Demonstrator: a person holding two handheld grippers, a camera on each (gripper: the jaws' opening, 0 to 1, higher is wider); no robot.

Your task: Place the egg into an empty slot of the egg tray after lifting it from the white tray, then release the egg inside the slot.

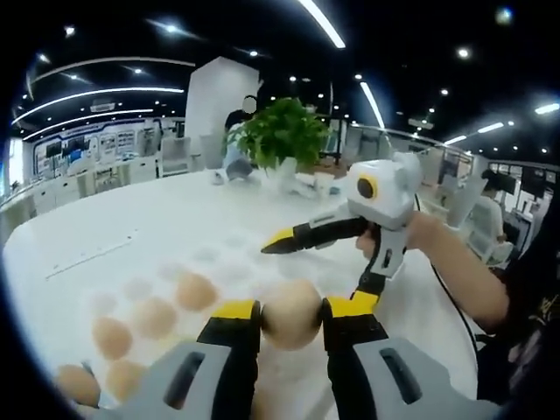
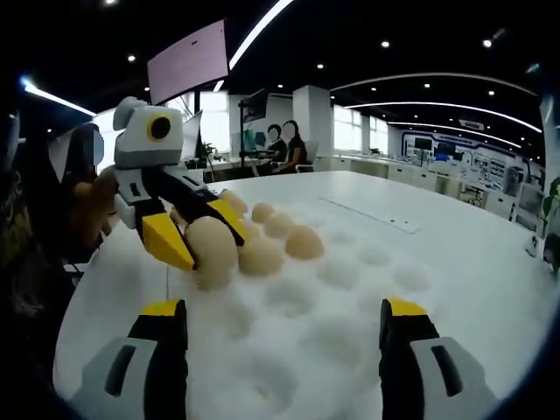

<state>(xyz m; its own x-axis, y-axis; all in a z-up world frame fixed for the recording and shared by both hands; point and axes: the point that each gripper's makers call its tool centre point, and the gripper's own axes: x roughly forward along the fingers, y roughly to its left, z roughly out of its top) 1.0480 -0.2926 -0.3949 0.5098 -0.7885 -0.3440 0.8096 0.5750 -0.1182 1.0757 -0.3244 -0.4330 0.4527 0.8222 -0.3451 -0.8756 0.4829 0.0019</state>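
My left gripper point(image 1: 291, 308) is shut on a tan egg point(image 1: 291, 315), which sits squarely between its yellow-tipped jaws, just above the white egg tray point(image 1: 219, 255). Several more eggs point(image 1: 154, 317) rest in the tray's slots to the left. From the right gripper view, that left gripper point(image 2: 208, 245) holds its egg point(image 2: 210, 255) low over the tray's point(image 2: 350, 293) near-left slots, beside a row of filled slots point(image 2: 280, 226). The right gripper point(image 2: 282, 311) stands wide open over bare slots, holding nothing. It also reaches in from the right, open point(image 1: 319, 271).
The tray lies on a broad white table point(image 1: 131, 210). A potted plant point(image 1: 282, 131) and small white items stand at its far side. A person's hand point(image 1: 430, 234) holds the right gripper. People sit at desks in the background point(image 2: 285, 147).
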